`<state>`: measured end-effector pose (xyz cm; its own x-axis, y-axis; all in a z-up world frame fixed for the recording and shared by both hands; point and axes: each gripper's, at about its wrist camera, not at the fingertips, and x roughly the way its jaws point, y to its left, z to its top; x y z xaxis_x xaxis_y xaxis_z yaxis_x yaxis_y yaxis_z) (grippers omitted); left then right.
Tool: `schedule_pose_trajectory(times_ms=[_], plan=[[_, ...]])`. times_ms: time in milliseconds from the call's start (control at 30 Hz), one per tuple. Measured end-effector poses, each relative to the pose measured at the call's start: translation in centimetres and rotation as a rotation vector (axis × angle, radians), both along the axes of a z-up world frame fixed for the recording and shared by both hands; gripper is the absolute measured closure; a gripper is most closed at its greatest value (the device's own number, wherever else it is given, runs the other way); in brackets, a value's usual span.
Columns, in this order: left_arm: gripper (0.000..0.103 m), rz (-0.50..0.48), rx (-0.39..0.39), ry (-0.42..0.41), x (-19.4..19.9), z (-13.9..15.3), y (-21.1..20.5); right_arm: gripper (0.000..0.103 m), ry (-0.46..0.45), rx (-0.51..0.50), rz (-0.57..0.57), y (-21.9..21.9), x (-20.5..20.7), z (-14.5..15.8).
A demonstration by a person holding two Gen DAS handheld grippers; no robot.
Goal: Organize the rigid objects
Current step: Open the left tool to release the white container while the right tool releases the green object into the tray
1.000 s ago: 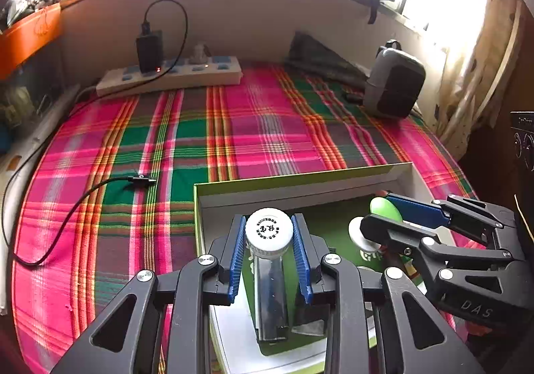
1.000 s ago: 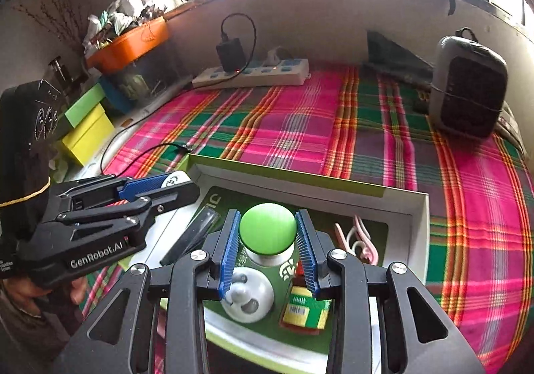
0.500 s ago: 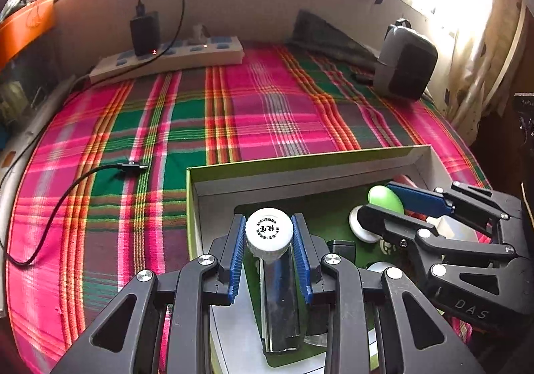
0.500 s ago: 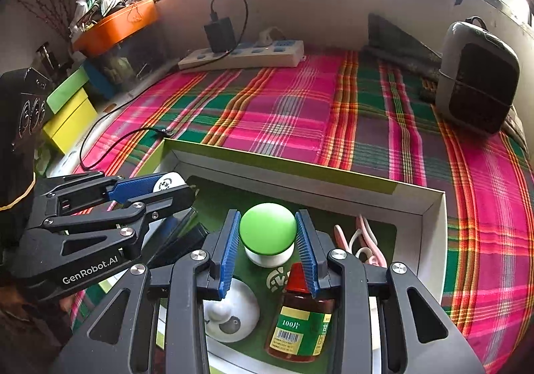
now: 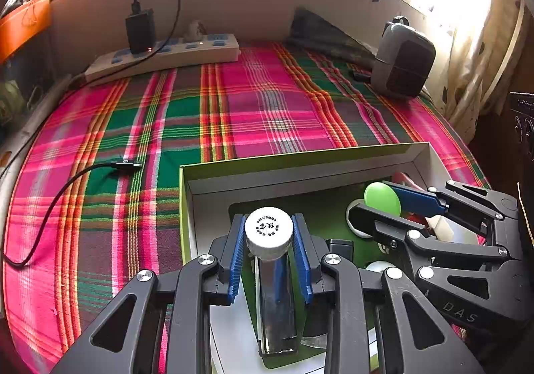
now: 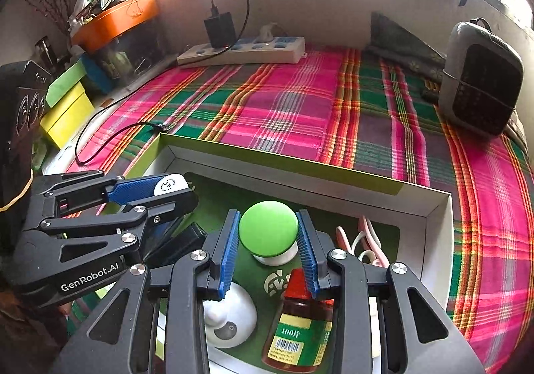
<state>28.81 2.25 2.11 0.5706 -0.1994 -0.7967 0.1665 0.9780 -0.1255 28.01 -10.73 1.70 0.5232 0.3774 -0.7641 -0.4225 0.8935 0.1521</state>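
The plaid-covered surface (image 5: 253, 107) carries everything, and the landmark on it is the green-rimmed box (image 5: 300, 157) at its near edge. Beyond the box, against the wall, lies a power strip (image 5: 167, 55); beyond its right corner stands a grey heater (image 6: 480, 80); off its left side a black cable (image 5: 66, 183) trails over the cloth.

Compared with a second ago, the box fills more of both views and its floor shows more contents, so both claws have sunk closer to it. I judge this to be the lowering step, with release not yet made.

Inside the box, the left claw (image 5: 268, 234) is clamped on a white-capped bottle (image 5: 268, 230), its blue pads pressing the cap, held over the left part of the box floor. The right claw (image 6: 268, 237) grips a green-topped knob (image 6: 268, 229) over the middle of the box.

Already lying in the box near the right claw are a red-capped bottle (image 6: 300, 324), a white rounded item (image 6: 230, 317) and a pink clip (image 6: 363, 237) by the right wall. A dark flat object (image 6: 187, 234) lies toward the left.
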Motion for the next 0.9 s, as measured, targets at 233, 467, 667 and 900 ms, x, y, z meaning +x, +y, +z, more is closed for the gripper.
schedule_pose_trajectory(times_ms=[233, 467, 667, 900], plan=[[0.071, -0.005, 0.006, -0.005, -0.1, 0.1, -0.2, 0.068, -0.006, -0.003, -0.003, 0.0, 0.0, 0.1], [0.068, 0.005, 0.009, -0.015, -0.4, 0.3, 0.0, 0.068, -0.015, -0.009, -0.008, -0.1, -0.1, 0.2], [0.065, 0.014, 0.016, -0.026, -0.8, 0.6, 0.2, 0.062, -0.030, -0.012, -0.015, -0.3, -0.4, 0.5], [0.064, 0.018, 0.034, -0.058, -2.1, 1.6, 0.0, 0.062, -0.043, -0.004, -0.023, -0.5, -1.1, 1.0]])
